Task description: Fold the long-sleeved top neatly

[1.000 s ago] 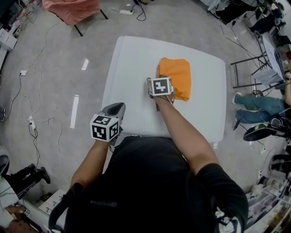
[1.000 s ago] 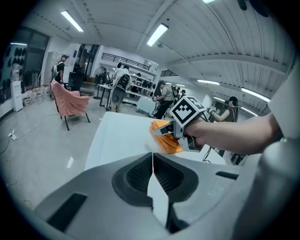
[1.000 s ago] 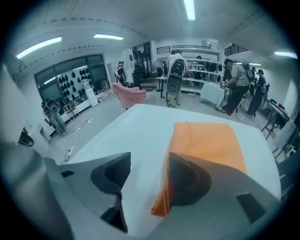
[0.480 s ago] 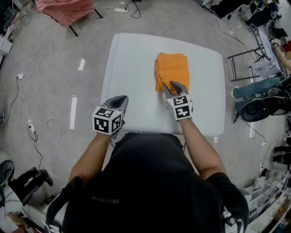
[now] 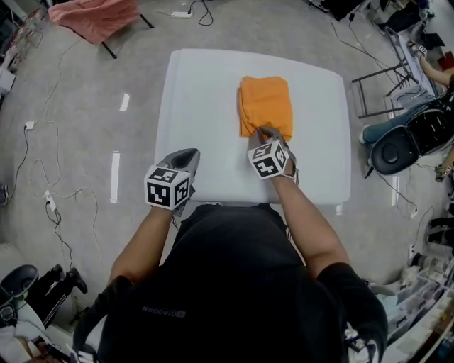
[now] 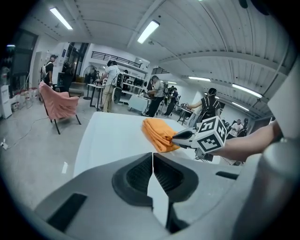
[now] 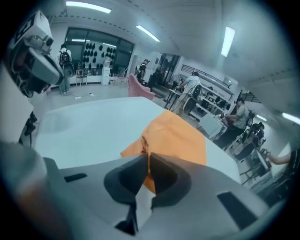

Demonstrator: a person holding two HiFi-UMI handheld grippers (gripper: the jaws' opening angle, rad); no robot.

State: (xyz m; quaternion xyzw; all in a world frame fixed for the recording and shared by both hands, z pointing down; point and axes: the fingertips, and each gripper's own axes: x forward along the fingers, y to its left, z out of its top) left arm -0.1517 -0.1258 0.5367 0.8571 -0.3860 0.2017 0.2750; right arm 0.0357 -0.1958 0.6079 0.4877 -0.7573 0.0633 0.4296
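- Head view: the long-sleeved top (image 5: 266, 105), orange and folded into a compact rectangle, lies on the white worktop (image 5: 206, 106), right of its middle and towards the far side.
- The right gripper (image 5: 264, 132) points away from the person, its tip at the near short edge of the top, towards that edge's left corner.
- Right gripper view: its jaws have just been closing and stand together, with only a thin slit between them. The top (image 7: 180, 138) starts right at the tip (image 7: 147, 157) and spreads beyond it. Orange cloth shows through the slit, but I cannot tell whether a fold is pinched.
- Left gripper view: the right gripper (image 6: 180, 137) meets the near end of the stacked folds (image 6: 159, 133), low down, close to the worktop (image 6: 112, 136).
- The left gripper (image 5: 186, 157) sits over the near left part of the worktop, well apart from the top and to its left.
- Left gripper view: its jaws (image 6: 153, 157) are pressed together with nothing between them, only bare worktop ahead.
- A pink cloth (image 5: 96, 15) hangs on a stand on the floor beyond the worktop's far left corner.
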